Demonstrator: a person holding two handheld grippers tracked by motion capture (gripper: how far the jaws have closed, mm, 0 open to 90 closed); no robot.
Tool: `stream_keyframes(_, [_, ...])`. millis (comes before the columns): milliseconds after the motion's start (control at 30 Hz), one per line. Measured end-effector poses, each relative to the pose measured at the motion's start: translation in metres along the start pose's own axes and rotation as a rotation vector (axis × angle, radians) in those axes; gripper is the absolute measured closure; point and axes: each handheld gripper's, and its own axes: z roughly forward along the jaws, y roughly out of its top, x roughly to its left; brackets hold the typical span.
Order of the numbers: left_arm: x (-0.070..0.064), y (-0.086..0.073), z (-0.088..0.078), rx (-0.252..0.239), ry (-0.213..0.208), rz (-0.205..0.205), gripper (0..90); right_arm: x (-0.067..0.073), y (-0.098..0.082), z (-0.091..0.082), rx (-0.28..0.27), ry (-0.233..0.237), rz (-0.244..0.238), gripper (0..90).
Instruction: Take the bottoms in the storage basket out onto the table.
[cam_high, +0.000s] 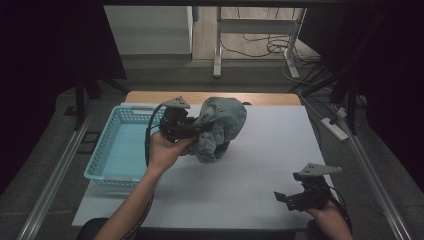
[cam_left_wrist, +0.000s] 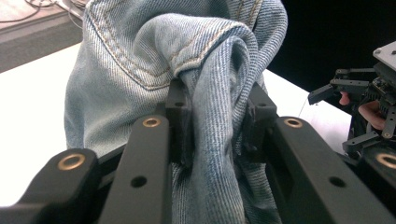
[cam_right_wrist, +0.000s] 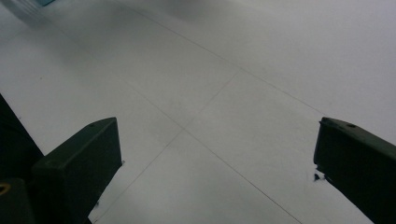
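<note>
White table (cam_high: 260, 165) up front, and we've got the bunched denim jeans (cam_high: 220, 127) pinched tight in our left gripper (cam_high: 197, 129), lifted beside the blue basket (cam_high: 107, 150), right gripper (cam_high: 287, 197) idling spread wide, so next we probably swing left and drop them in.

left gripper (cam_high: 200, 127) clamped tight just right of the basket (cam_high: 107, 150); right gripper (cam_high: 284, 197) (jaws spread wide) well apart from it.

Black left gripper (cam_left_wrist: 212, 126) with brass-ringed holes; right gripper (cam_high: 292, 198) carries a grey three-cornered plate and cable.
</note>
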Motion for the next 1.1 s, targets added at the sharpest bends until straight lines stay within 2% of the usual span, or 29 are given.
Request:
stream_keyframes(367, [0.001, -0.011, 0.034, 0.046, -0.011, -0.008, 69.5, 0.0, 0.0, 0.0, -0.003, 0.002, 0.001, 1.1])
stream_keyframes(633, [0.006, -0.02, 0.049, 0.081, -0.006, -0.02, 69.4, -0.001, 0.0, 0.0, -0.003, 0.003, 0.002, 1.1])
stream_keyframes(867, [0.013, -0.03, 0.068, 0.155, 0.012, -0.046, 69.3, 0.0, 0.0, -0.001, -0.006, 0.003, 0.002, 1.1])
stream_keyframes(1033, [0.018, -0.035, 0.073, 0.169, -0.001, -0.064, 68.7, 0.0, 0.0, -0.001, -0.007, 0.003, 0.003, 1.1])
stream_keyframes(1100, [0.021, -0.037, 0.077, 0.192, -0.006, -0.071, 68.2, 0.0, 0.0, -0.001, -0.007, 0.002, 0.002, 1.1])
